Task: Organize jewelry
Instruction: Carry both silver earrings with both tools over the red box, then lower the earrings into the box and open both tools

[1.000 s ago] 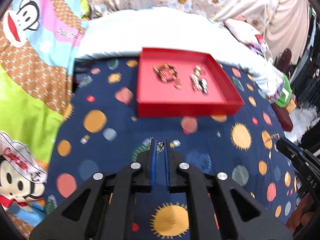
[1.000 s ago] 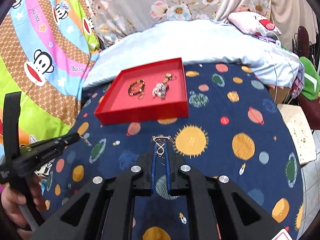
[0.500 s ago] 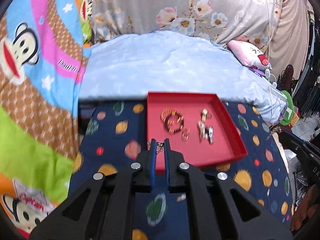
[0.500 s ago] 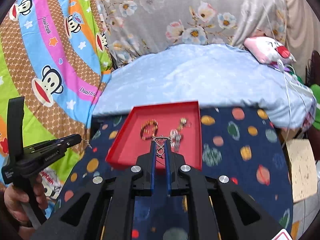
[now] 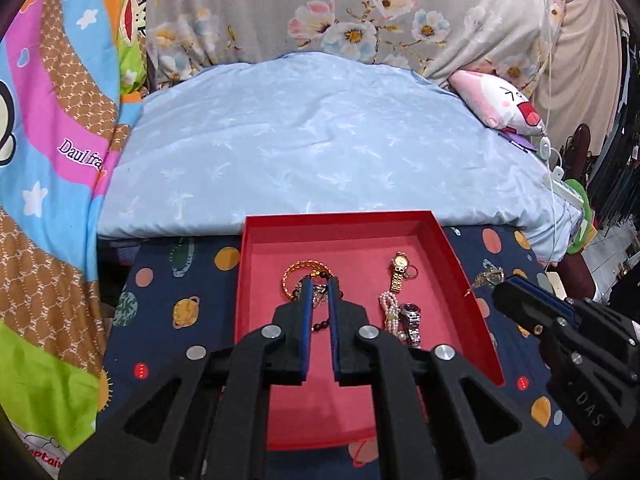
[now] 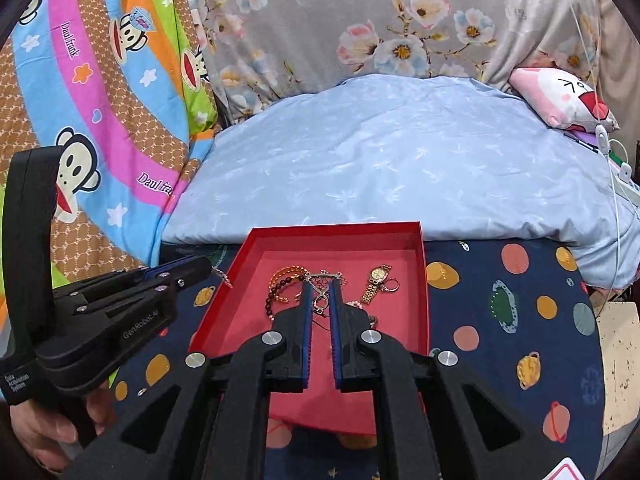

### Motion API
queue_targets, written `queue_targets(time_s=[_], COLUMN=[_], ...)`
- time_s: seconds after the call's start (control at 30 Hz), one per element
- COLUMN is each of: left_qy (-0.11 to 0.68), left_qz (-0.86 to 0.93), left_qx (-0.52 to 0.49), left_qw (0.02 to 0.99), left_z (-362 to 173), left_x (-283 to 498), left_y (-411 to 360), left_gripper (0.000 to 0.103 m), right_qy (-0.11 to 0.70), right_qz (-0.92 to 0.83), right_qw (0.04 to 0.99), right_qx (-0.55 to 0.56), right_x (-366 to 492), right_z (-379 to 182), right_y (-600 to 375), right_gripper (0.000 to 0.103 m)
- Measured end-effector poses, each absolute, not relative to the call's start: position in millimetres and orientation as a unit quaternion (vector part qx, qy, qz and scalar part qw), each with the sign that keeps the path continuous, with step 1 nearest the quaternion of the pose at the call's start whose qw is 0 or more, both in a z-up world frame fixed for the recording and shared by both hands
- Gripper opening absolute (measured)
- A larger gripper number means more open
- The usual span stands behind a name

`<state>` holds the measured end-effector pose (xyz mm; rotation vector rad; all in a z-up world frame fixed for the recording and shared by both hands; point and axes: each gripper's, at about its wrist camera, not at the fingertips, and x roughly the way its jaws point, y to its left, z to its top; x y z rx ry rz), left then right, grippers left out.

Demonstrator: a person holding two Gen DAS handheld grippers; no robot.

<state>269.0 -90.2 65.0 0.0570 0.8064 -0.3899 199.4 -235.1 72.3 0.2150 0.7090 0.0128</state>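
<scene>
The silver chain [image 6: 322, 292] is hanging pinched in the tips of the right gripper [image 6: 320, 286], and its other end [image 5: 319, 294] is caught the same way in the left gripper [image 5: 318, 284]; both pairs of fingers are pressing together on it. Both grippers are hovering over the red tray [image 5: 256, 280], which is sitting on the planet-print blanket [image 6: 500, 320] with its far wall close to the pale blue duvet [image 5: 320, 152]. Inside the tray, an amber bead bracelet [image 6: 286, 272] and a dark bead bracelet [image 6: 272, 300] are lying left of centre, while a gold watch [image 5: 398, 272], a small ring [image 6: 391, 286], a pearl strand [image 5: 390, 308] and a silver watch [image 5: 412, 318] are crowding the right side. The near half of the tray floor is lying bare. A hand [image 6: 44, 428] is gripping the left gripper's handle at the left edge of the right view.
</scene>
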Motion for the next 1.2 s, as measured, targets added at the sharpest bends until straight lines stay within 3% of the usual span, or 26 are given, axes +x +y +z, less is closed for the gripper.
queue_targets(time_s=[0.5,1.2], left_qy=[0.417,0.423], left_qz=[-0.182,-0.172], left_qx=[0.036,0.008], left_qw=[0.89,0.89], left_z=[24.5,25.5], left_x=[289.2,308.0], left_y=[-103.1,-76.9], left_gripper=[0.006,0.007], right_qy=[0.37,0.373], right_qz=[-0.003,-0.002], right_qw=[0.923,0.923], right_qx=[0.108,0.098], right_x=[226.4,247.1], right_z=[37.3,33.7], right_y=[-245.3,-248.8], right_gripper=[0.007,0.007])
